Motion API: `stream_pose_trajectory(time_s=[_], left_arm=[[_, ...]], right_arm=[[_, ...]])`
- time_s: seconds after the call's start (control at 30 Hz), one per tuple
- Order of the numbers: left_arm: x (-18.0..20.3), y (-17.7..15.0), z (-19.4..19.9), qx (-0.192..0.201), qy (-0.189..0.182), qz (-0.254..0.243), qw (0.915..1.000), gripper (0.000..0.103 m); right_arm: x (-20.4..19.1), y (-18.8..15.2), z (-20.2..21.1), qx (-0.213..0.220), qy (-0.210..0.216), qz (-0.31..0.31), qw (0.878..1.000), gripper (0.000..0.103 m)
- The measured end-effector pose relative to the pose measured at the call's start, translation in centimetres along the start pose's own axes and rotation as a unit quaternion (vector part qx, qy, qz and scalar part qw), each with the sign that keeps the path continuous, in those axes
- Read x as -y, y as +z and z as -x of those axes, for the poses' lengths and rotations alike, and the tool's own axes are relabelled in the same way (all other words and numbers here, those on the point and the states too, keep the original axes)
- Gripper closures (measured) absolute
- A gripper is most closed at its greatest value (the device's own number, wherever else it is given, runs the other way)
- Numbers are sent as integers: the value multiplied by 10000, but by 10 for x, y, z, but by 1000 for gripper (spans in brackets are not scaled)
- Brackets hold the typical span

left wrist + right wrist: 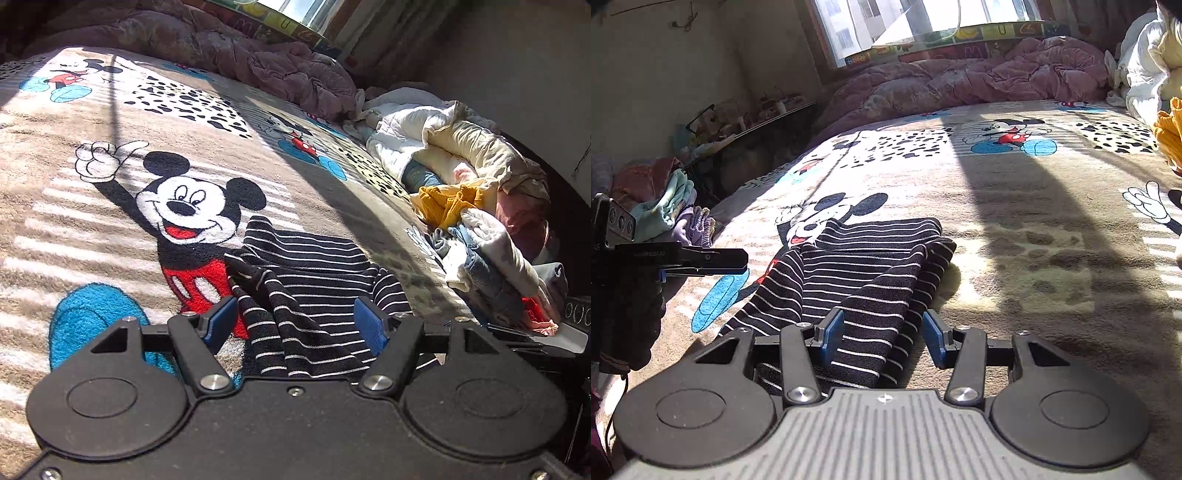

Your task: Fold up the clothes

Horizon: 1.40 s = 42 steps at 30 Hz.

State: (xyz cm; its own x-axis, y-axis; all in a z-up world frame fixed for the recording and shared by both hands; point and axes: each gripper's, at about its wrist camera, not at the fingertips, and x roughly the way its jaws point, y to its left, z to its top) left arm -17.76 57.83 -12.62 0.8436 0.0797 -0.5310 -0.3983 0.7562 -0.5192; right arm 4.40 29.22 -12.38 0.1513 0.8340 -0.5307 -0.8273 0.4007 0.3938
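Under both jaws, striped garment (pixel 314 280) half-hidden

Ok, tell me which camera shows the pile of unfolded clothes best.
The left wrist view. There the pile of unfolded clothes runs along the bed's far edge, with mustard, white, blue and pink pieces visible. The right wrist view catches only a mustard and white sliver of it at the frame's right edge, beyond the striped garment.

A bed covered by a cartoon-mouse blanket (pixel 110 206) in beige, black and blue. A crumpled pink quilt (pixel 979 79) lies along its far edge beneath a sunlit window (pixel 923 18). A cluttered shelf (pixel 753 118), perhaps holding bottles, stands beside it.
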Motion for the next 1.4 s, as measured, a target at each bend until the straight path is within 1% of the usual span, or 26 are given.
stream_pose_trajectory(time_s=[0.03, 0.07, 0.1, 0.13, 0.2, 0.33, 0.47, 0.53, 0.6, 0.63, 0.67, 0.7, 0.73, 0.77, 0.8, 0.83, 0.87, 0.9, 0.93, 0.97, 1.17, 1.3, 1.4], left_arm=[[-8, 5, -5, -53, -29, 184, 9998, 34], [-16, 9, -10, -125, -134, 331, 9993, 34], [-22, 14, -16, -205, -273, 460, 9984, 34], [-28, 18, -22, -268, -349, 561, 9975, 34], [-34, 24, -34, -356, -395, 608, 9967, 34], [-47, 32, -57, -562, -538, 576, 9953, 34], [-64, 38, -65, -676, -954, 757, 9902, 34], [-71, 41, -68, -734, -1146, 861, 9869, 34], [-72, 46, -72, -802, -1204, 804, 9862, 36], [-70, 48, -75, -836, -1167, 757, 9867, 41], [-68, 49, -78, -873, -1118, 708, 9874, 50], [-66, 50, -81, -910, -1069, 658, 9879, 55], [-65, 51, -85, -949, -1017, 649, 9881, 63], [-65, 53, -88, -989, -964, 659, 9882, 70], [-65, 54, -90, -1014, -925, 684, 9882, 71], [-64, 56, -91, -1032, -893, 716, 9881, 74], [-62, 57, -91, -1038, -842, 673, 9887, 81], [-57, 58, -90, -1040, -760, 519, 9903, 85], [-51, 59, -87, -1026, -704, 362, 9916, 89], [-45, 60, -83, -985, -669, 245, 9926, 90], [-9, 63, -37, -636, -702, -355, 9949, 91], [23, 57, 5, -366, -734, -738, 9939, 91], [50, 42, 46, -128, -780, -1099, 9908, 91]], right_arm=[[14, 6, -6, 16, 101, -301, 9995, 45], [27, 10, -13, 42, 215, -616, 9979, 37], [39, 14, -22, 65, 284, -867, 9958, 35], [45, 15, -30, 44, 300, -953, 9950, 35], [57, 19, -46, 3, 331, -1125, 9931, 30], [81, 25, -76, -67, 427, -1447, 9885, 30], [94, 27, -90, -38, 843, -1589, 9837, 27], [99, 31, -96, -116, 1087, -1696, 9794, 26], [101, 37, -103, -185, 1207, -1715, 9776, 27], [99, 40, -106, -211, 1240, -1679, 9777, 28], [96, 43, -111, -267, 1241, -1590, 9791, 37], [93, 43, -116, -337, 1214, -1483, 9809, 45], [91, 43, -118, -361, 1225, -1408, 9818, 47], [90, 42, -120, -366, 1243, -1384, 9819, 56], [90, 42, -121, -402, 1240, -1410, 9814, 71], [91, 41, -120, -410, 1226, -1445, 9810, 75], [91, 42, -119, -372, 1204, -1452, 9814, 79], [90, 42, -117, -329, 1179, -1427, 9822, 84], [87, 44, -114, -284, 1159, -1351, 9836, 84], [83, 46, -110, -236, 1151, -1265, 9850, 86], [52, 67, -68, 162, 1211, -685, 9901, 87], [24, 73, -22, 392, 1312, -253, 9903, 87], [3, 70, 18, 605, 1375, -1, 9886, 87]])
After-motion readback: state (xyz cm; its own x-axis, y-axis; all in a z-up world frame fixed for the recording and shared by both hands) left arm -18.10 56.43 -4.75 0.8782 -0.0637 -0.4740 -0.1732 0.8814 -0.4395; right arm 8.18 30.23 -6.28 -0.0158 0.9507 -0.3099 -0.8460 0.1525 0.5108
